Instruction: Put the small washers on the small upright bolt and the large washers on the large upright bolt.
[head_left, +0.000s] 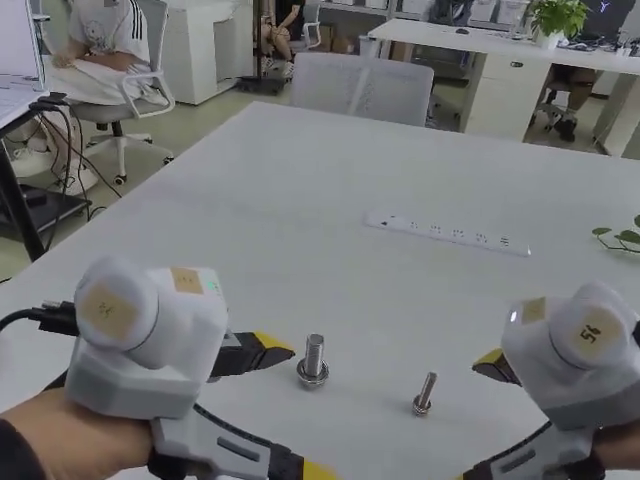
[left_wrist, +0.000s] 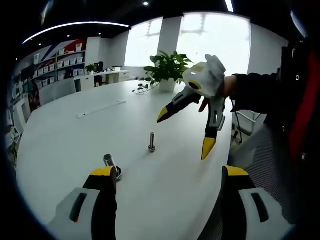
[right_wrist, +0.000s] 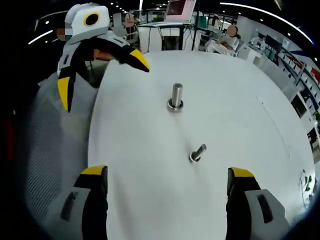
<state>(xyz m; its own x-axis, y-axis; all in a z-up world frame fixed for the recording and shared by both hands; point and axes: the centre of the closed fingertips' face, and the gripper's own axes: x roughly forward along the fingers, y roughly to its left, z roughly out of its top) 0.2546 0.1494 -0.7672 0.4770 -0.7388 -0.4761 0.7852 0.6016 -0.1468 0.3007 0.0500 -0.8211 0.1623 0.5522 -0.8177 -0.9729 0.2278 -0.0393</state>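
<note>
- Office chairs and desks stand behind a white table (head_left: 300, 200), which carries a power strip (head_left: 445, 233) toward its middle and two bolts near its near edge.
- The large bolt (head_left: 313, 358) stands upright just ahead of the left gripper (left_wrist: 169, 172). The small bolt (head_left: 425, 392) stands apart from it, toward the right gripper (right_wrist: 167, 171).
- Both grippers hover over the near edge with jaws spread wide and nothing between them.
- A ring sits round the foot of each bolt (washer or the bolt's own head, too small to tell). I judge the threading either finished or waiting on another washer.
- If one remains, the next move calls for pinching it by its rim and lowering its hole squarely over the matching bolt's tip.
- The left gripper view adds a potted plant (left_wrist: 167, 72) at the table's far edge and the right gripper seen from the front.
- The right gripper view looks down on both bolts and shows the collar at the large bolt's base more plainly than the head view does.
</note>
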